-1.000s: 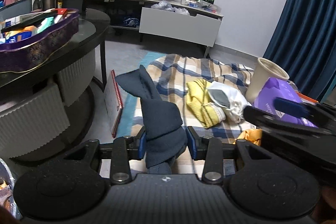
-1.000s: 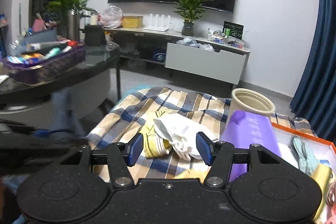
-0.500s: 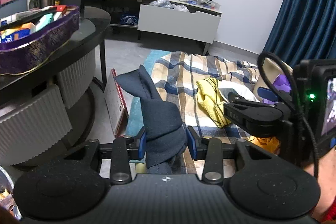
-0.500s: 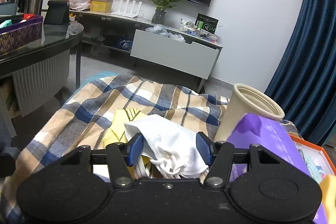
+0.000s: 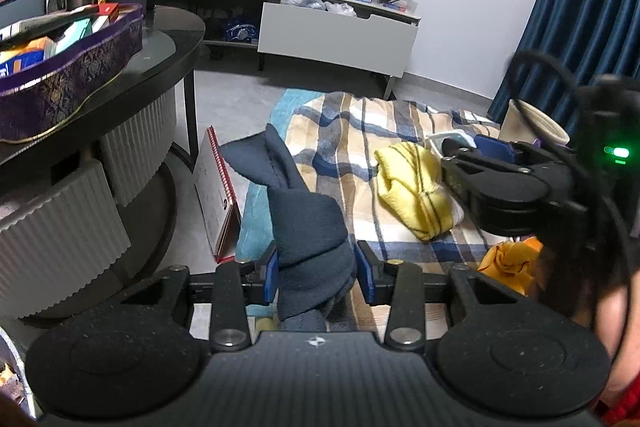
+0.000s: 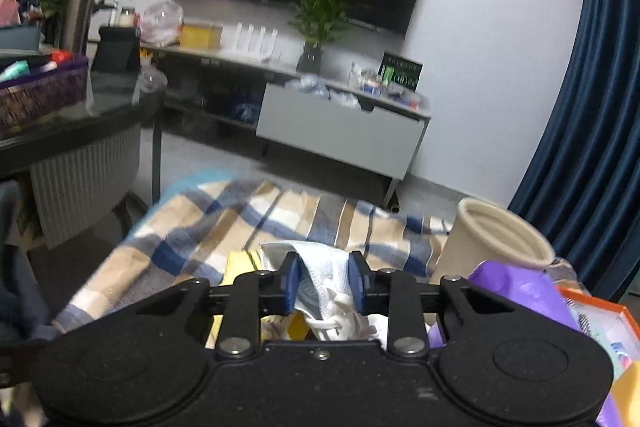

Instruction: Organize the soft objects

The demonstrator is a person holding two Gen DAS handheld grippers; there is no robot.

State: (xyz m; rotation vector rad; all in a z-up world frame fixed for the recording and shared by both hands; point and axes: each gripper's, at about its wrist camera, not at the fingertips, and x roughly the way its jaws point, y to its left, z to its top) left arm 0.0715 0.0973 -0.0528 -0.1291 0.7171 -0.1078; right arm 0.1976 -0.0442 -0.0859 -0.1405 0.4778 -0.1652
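My left gripper [image 5: 316,273] is shut on a dark navy sock [image 5: 304,219] and holds it up over the left edge of the plaid blanket [image 5: 352,131]. My right gripper [image 6: 323,285] is shut on a white mesh cloth [image 6: 320,279] with drawstrings, lifted a little off the blanket [image 6: 224,223]. In the left wrist view the right gripper [image 5: 460,151] reaches in from the right, over a yellow striped cloth [image 5: 416,187]. An orange cloth [image 5: 508,261] lies near the front right.
A cream cup [image 6: 496,243] and a purple pack [image 6: 524,291] stand right of the blanket, with an orange box [image 6: 600,315] beyond. A round black table [image 5: 120,75] with a purple tray [image 5: 68,75] stands left. A red-spined notebook [image 5: 216,191] leans by the table.
My right gripper moved left and forward over the white mesh cloth, closed on it and lifted it. My left gripper has kept hold of the navy sock without moving much.
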